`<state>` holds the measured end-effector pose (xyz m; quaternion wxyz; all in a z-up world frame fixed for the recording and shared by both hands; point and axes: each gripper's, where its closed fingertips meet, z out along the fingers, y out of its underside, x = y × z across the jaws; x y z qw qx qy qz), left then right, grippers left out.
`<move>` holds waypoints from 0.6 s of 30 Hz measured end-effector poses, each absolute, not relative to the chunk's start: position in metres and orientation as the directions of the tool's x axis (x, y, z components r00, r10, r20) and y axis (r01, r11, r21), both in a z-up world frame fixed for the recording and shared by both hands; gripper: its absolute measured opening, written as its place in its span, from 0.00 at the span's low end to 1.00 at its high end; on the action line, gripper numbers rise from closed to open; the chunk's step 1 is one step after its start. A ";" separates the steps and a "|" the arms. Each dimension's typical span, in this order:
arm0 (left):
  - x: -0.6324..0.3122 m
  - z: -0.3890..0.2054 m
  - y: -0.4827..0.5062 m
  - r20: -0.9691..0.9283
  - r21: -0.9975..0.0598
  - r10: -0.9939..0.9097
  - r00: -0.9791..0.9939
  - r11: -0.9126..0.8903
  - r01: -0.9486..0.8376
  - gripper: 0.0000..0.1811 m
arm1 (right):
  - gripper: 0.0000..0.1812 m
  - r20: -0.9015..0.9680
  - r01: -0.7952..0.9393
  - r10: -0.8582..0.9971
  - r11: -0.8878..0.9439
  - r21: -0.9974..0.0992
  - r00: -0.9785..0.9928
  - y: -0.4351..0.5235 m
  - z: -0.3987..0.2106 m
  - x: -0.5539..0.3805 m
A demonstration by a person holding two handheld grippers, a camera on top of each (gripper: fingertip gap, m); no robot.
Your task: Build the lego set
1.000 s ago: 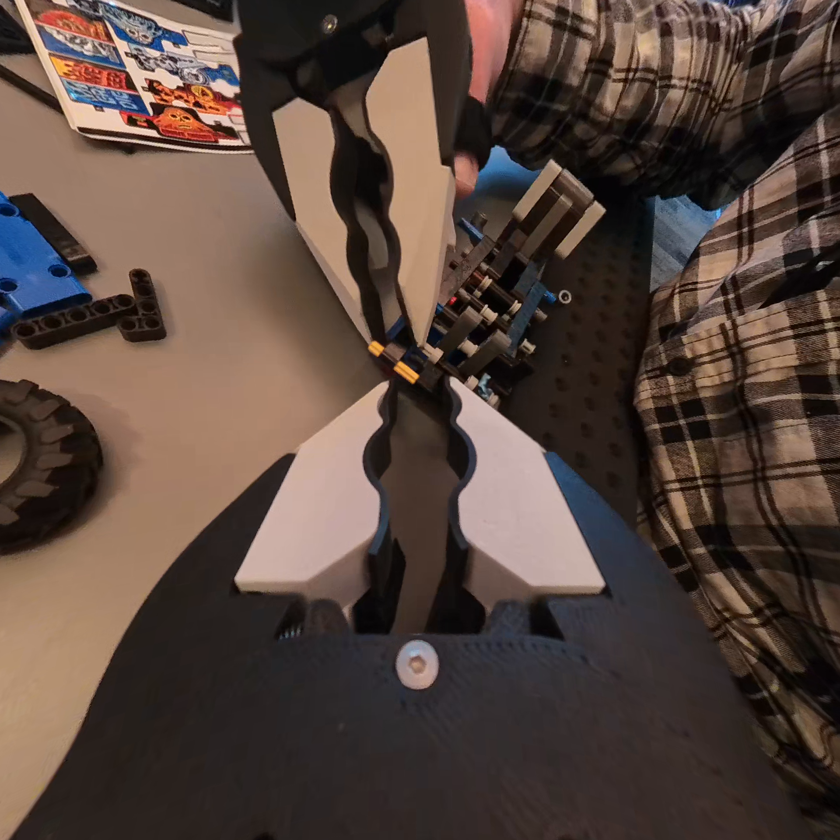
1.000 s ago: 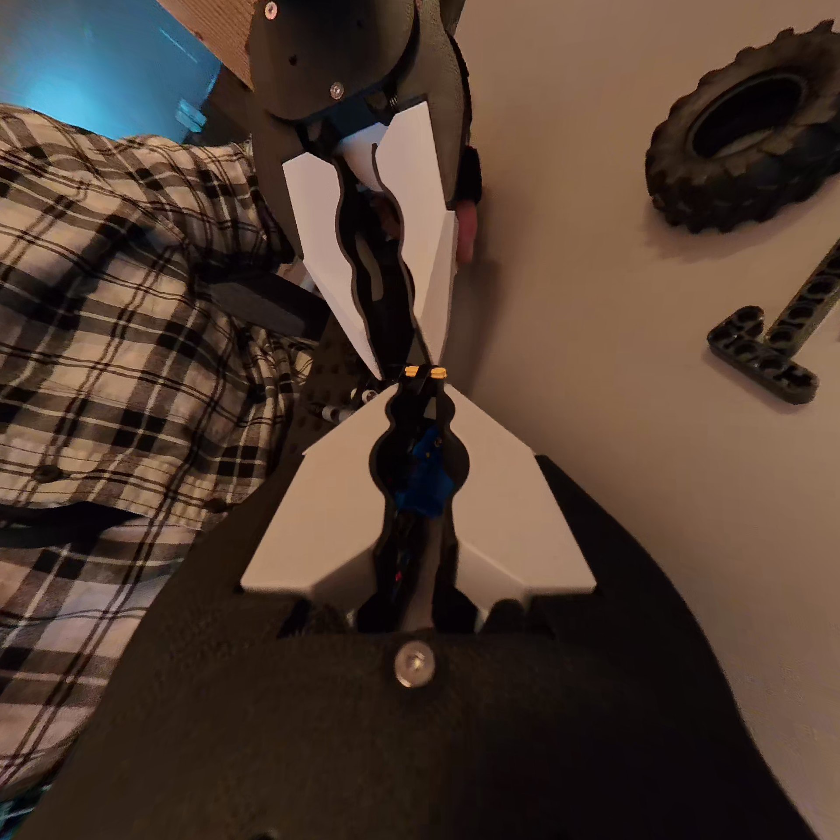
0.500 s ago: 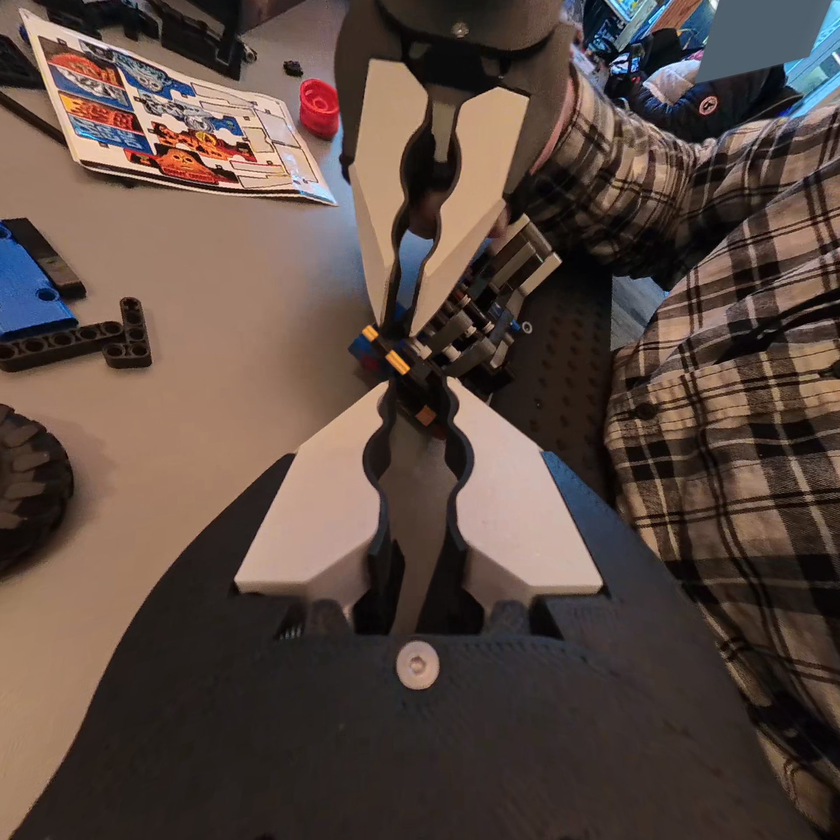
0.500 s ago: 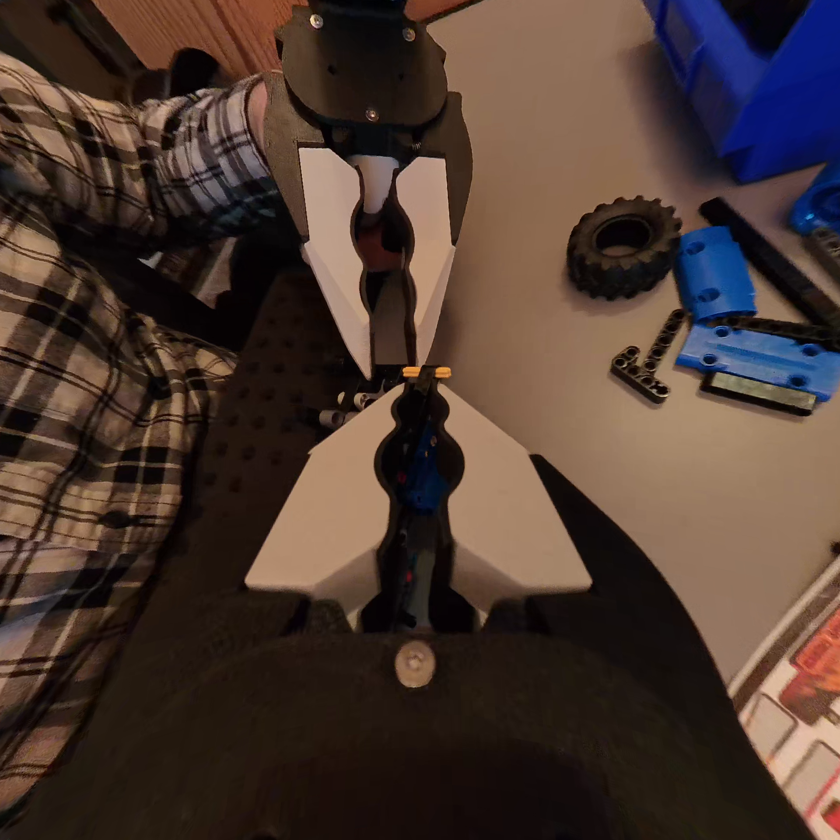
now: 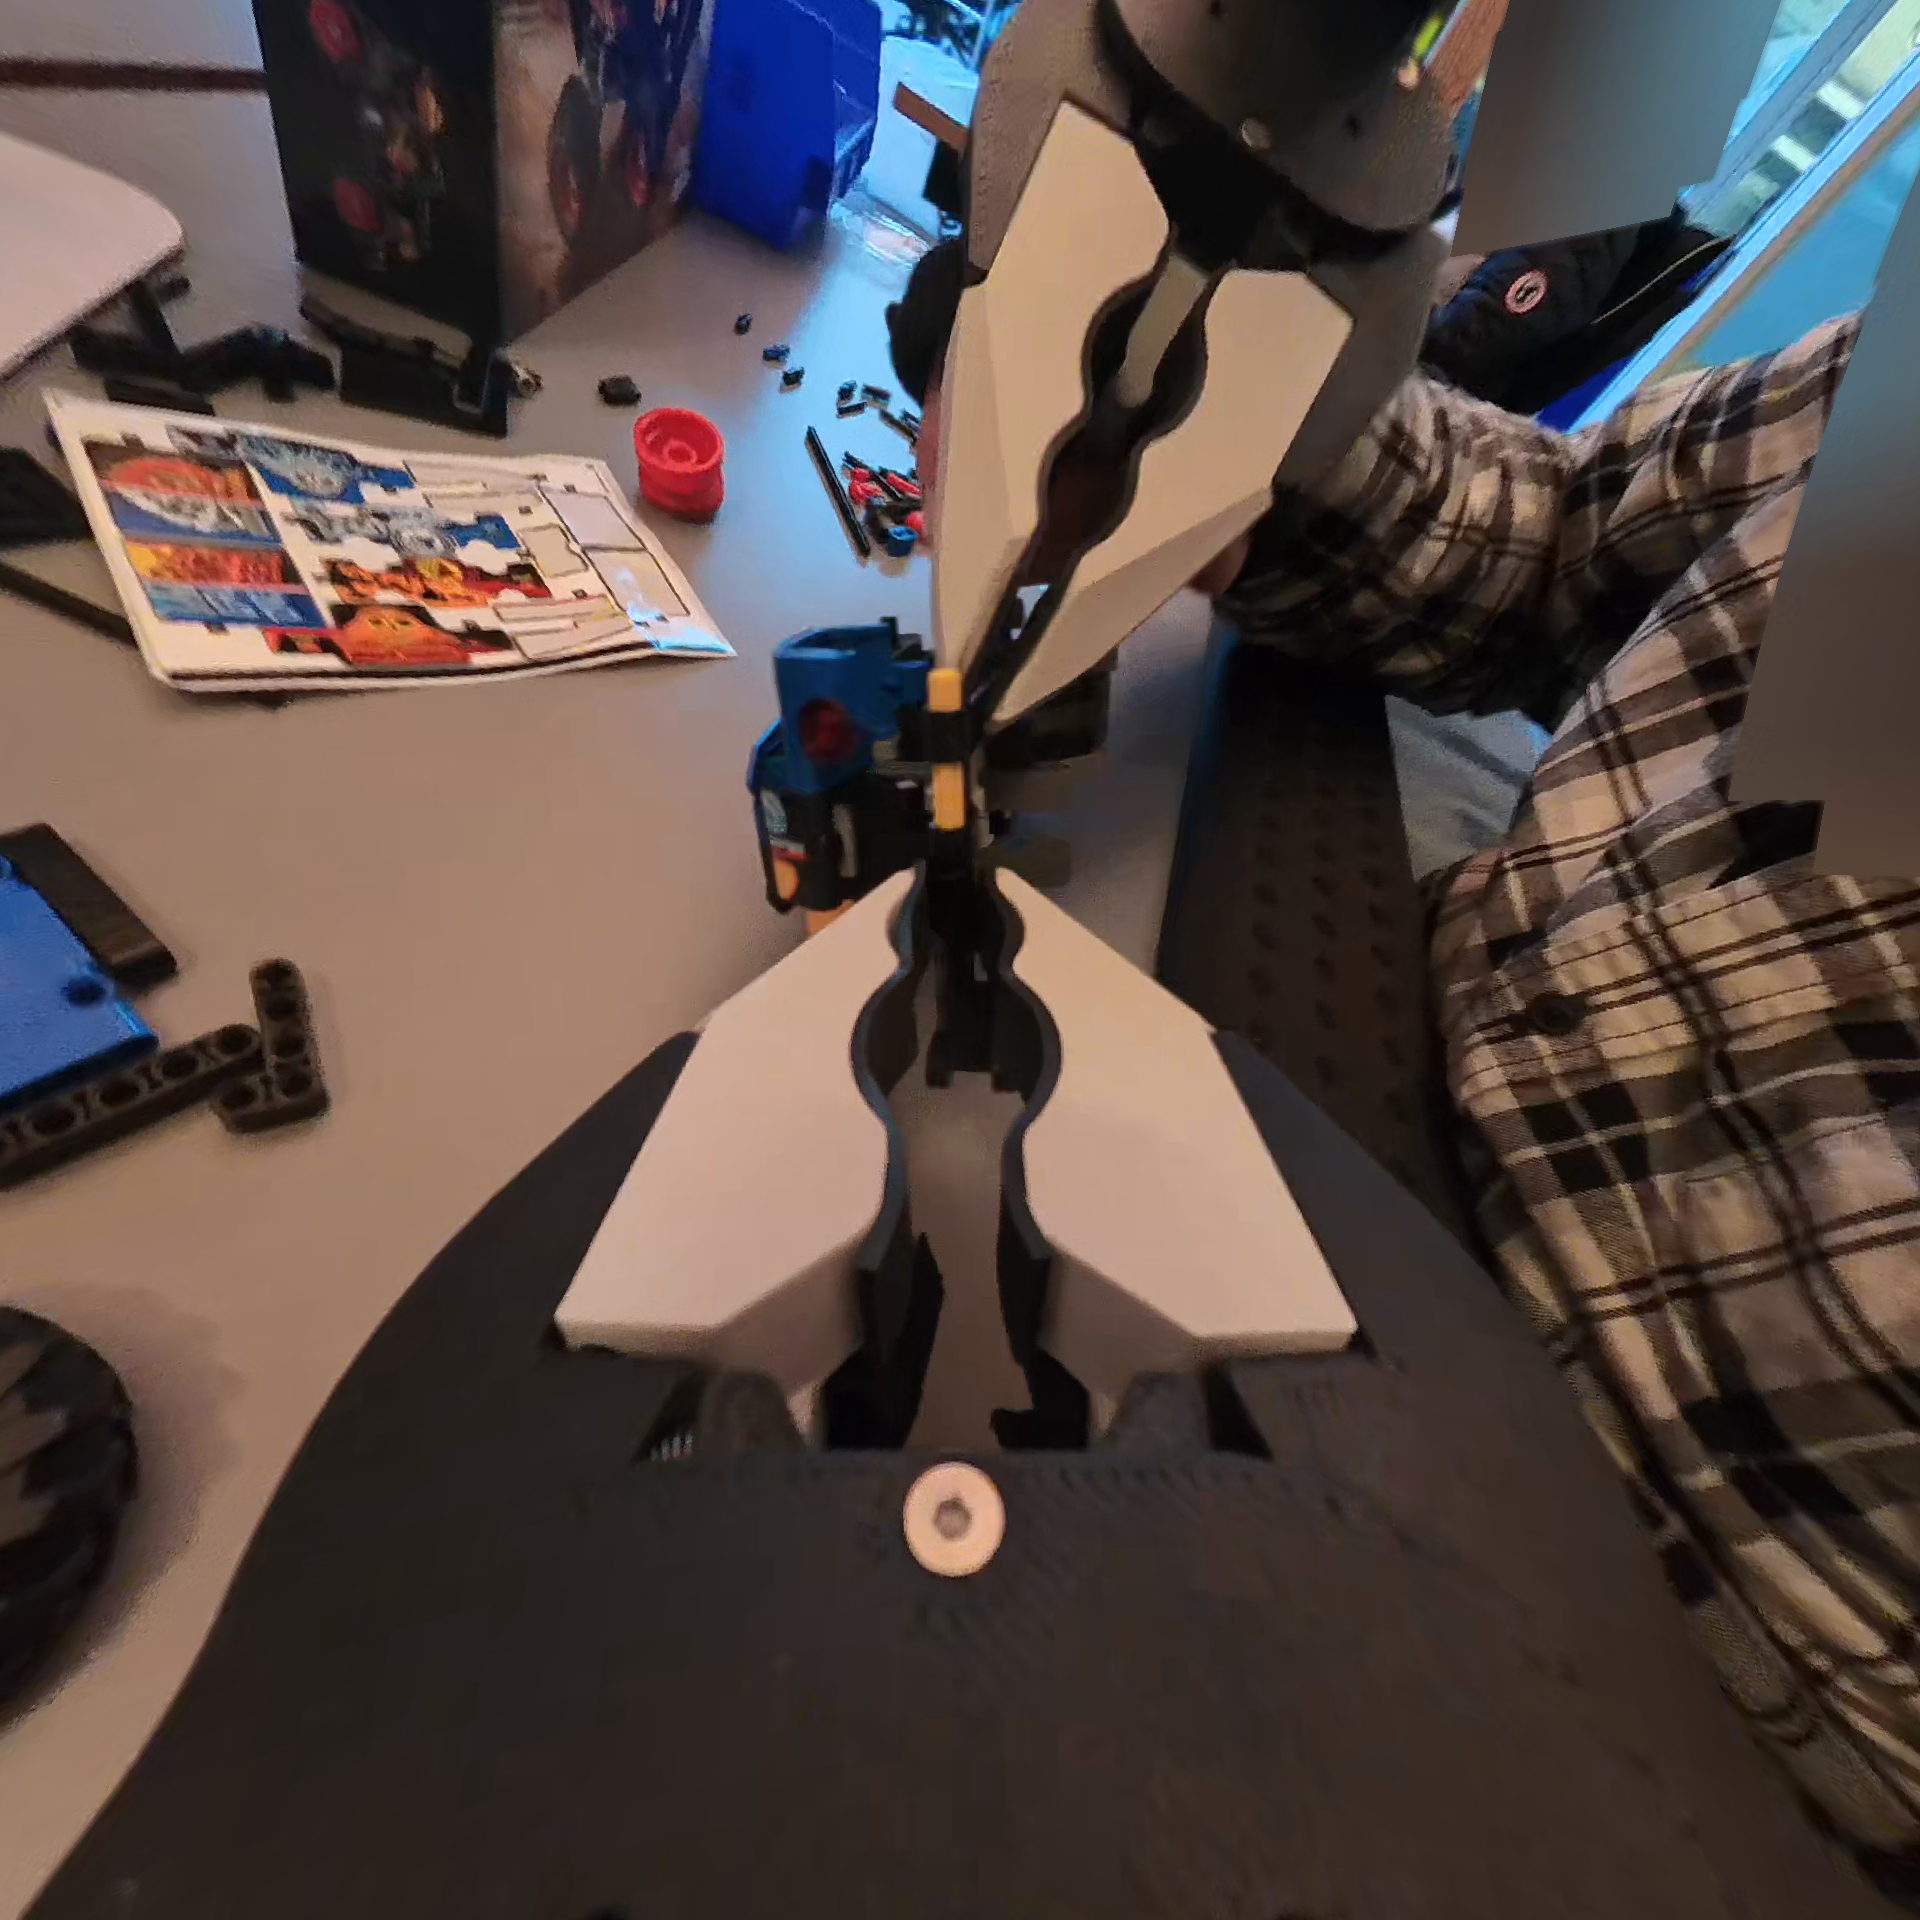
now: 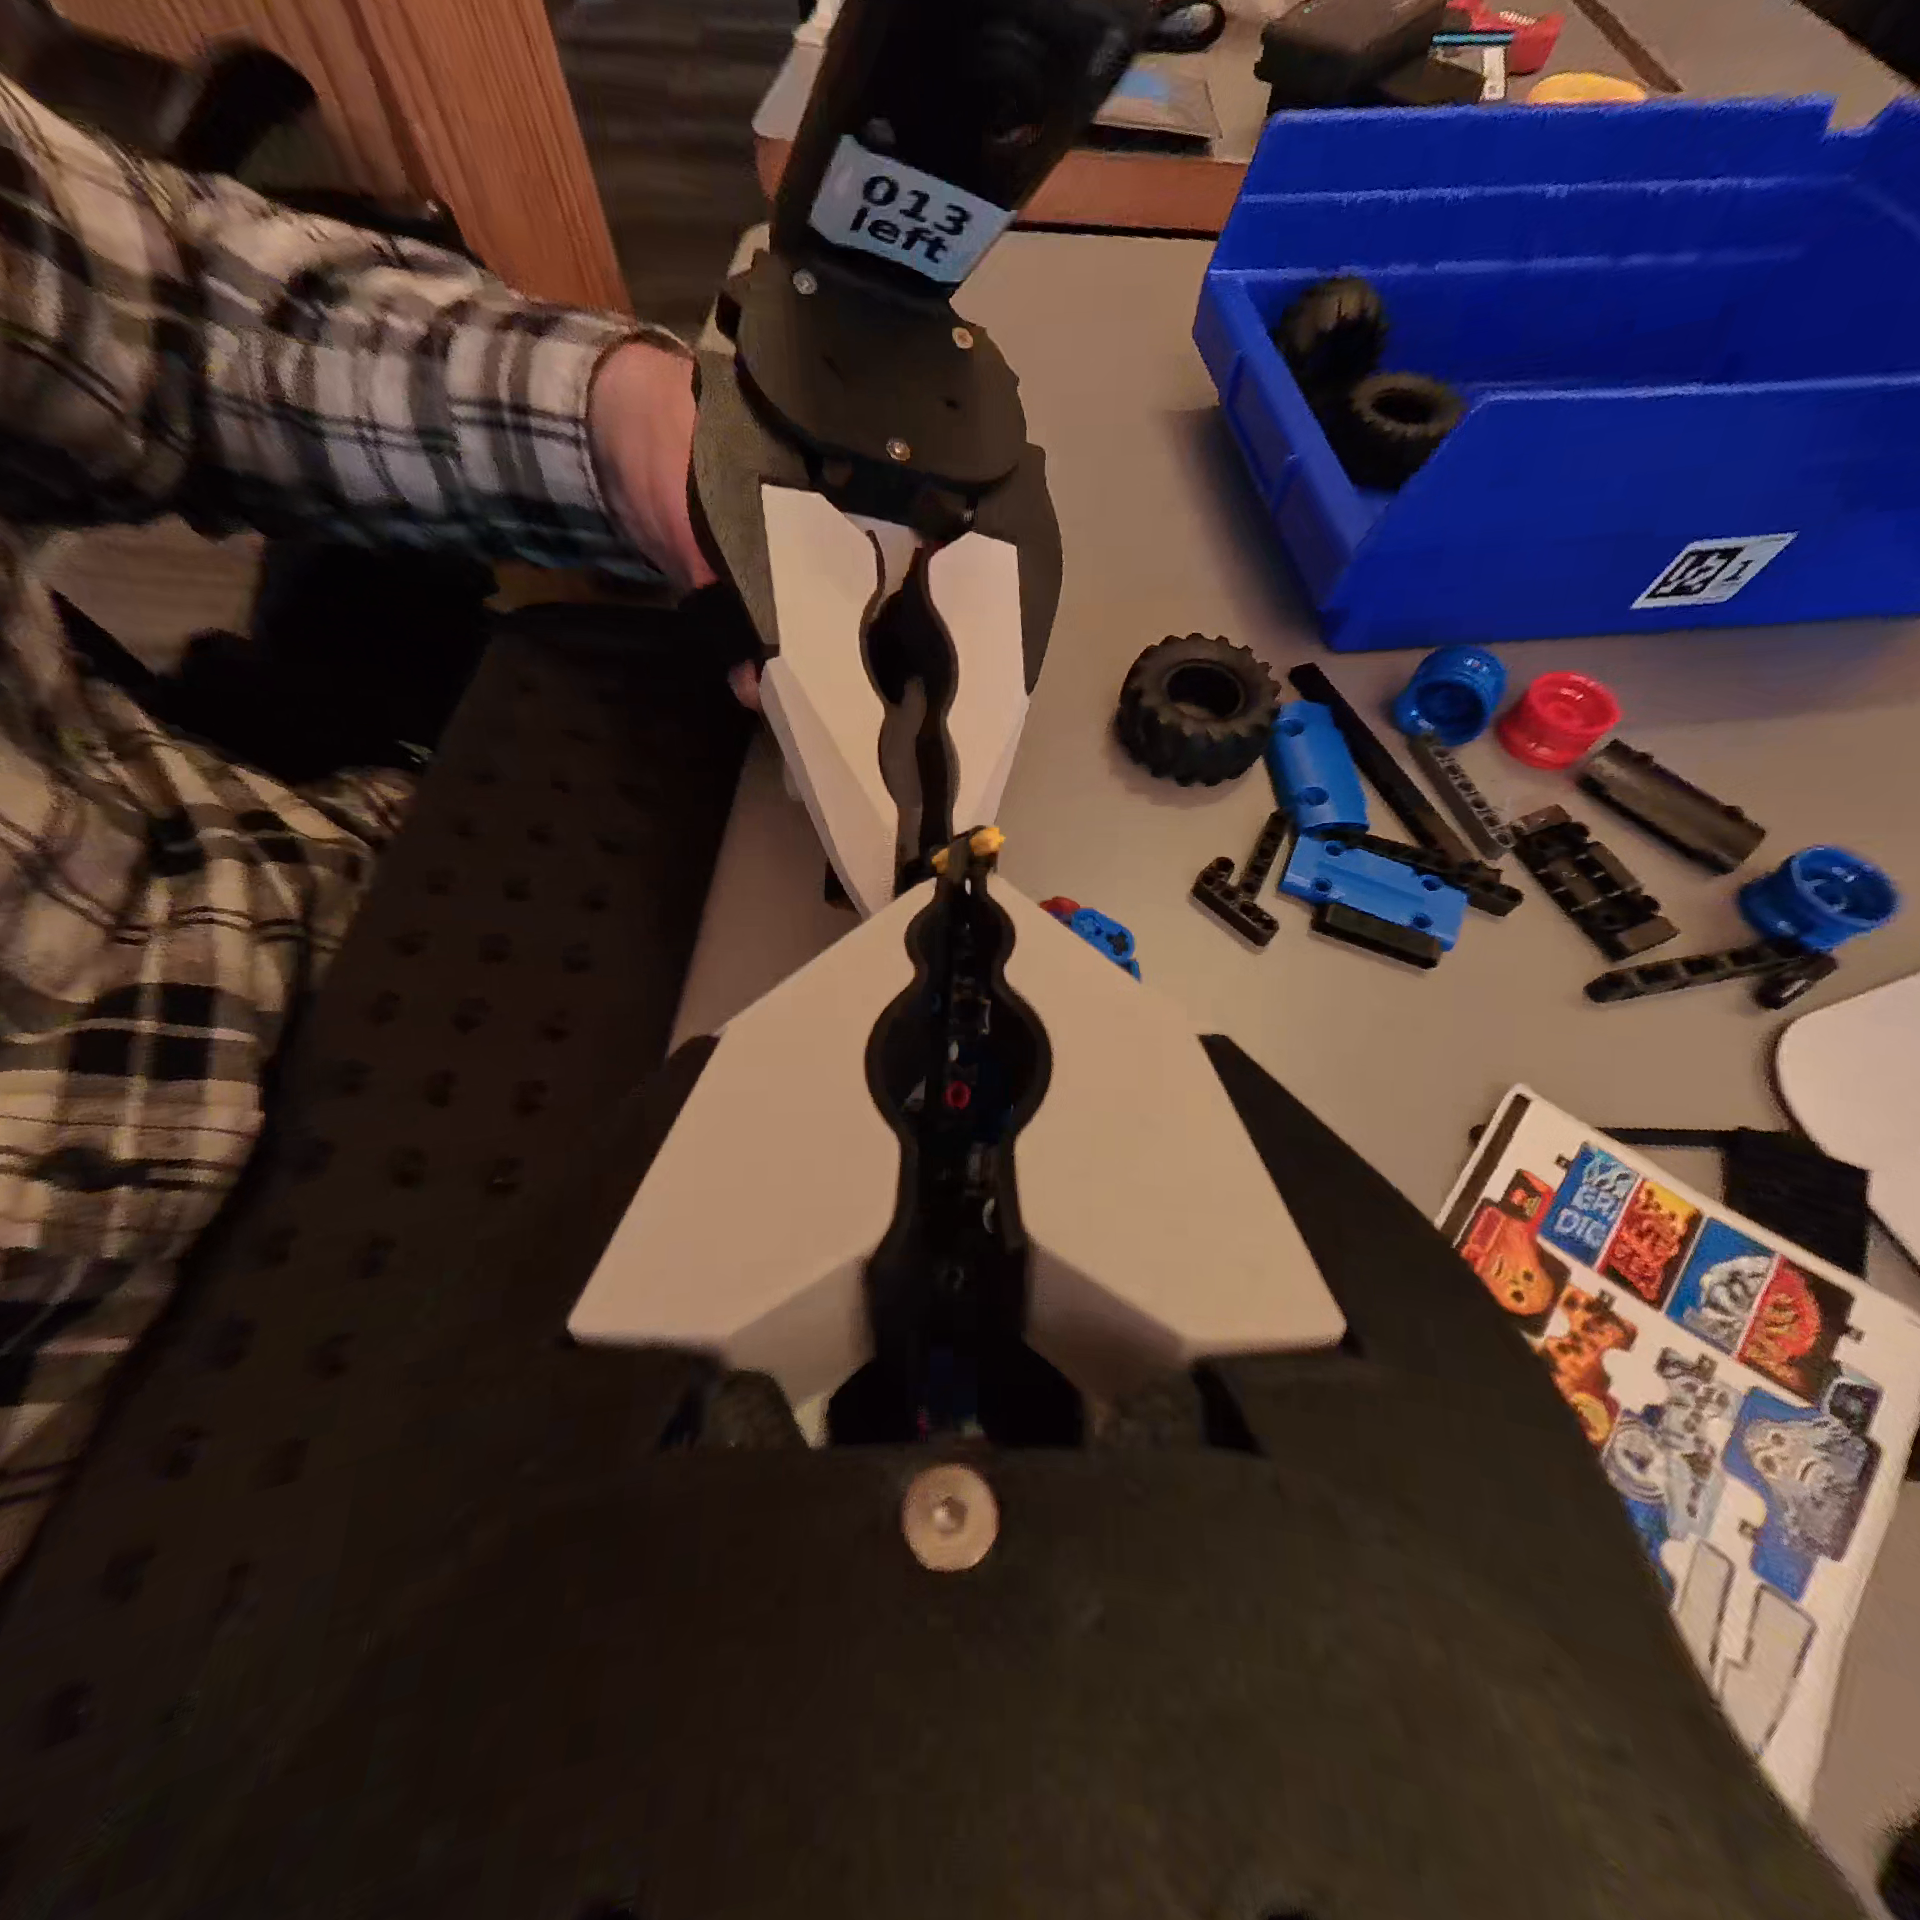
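A partly built lego assembly (image 5: 831, 769) of blue and black parts with yellow pins is held between both grippers, above the table's edge. My left gripper (image 5: 954, 883) is shut on its black near end. My right gripper (image 5: 977, 696) comes in from above and is shut on the far side by the yellow pin. In the right wrist view the assembly (image 6: 956, 1091) sits deep between my right gripper's (image 6: 961, 883) jaws, with the yellow pins (image 6: 966, 847) at the tips. The left gripper (image 6: 920, 862) meets it tip to tip from the far side.
A sticker sheet (image 5: 364, 551) and a red hub (image 5: 677, 462) lie on the grey table. A tyre (image 6: 1195, 722), blue panels (image 6: 1371, 883), black beams (image 6: 1590, 873) and hubs lie before a blue bin (image 6: 1558, 499). A black perforated mat (image 6: 436, 935) and plaid sleeves are close by. The tips of both grippers are at nearly the same place.
Both grippers have lifted and turned the assembly away from the table while staying shut on it. Its blue side now faces the left wrist camera, and more of the table shows.
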<state>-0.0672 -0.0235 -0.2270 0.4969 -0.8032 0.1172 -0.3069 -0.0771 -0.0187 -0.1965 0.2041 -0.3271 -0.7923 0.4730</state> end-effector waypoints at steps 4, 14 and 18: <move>-0.064 -0.223 -0.020 0.220 -0.908 -0.531 0.818 -0.418 -0.026 0.03 | 0.04 0.010 0.338 0.692 0.365 -0.868 -0.722 -0.015 -0.196 -0.071; -0.063 -0.226 -0.014 0.001 -0.921 -0.556 0.831 -0.324 -0.215 0.03 | 0.03 0.046 0.327 0.648 0.444 -0.834 -0.761 -0.019 -0.201 -0.066; -0.063 -0.226 -0.010 -0.034 -0.931 -0.535 0.844 -0.291 -0.222 0.03 | 0.03 0.107 0.317 0.633 0.519 -0.794 -0.767 -0.018 -0.204 -0.063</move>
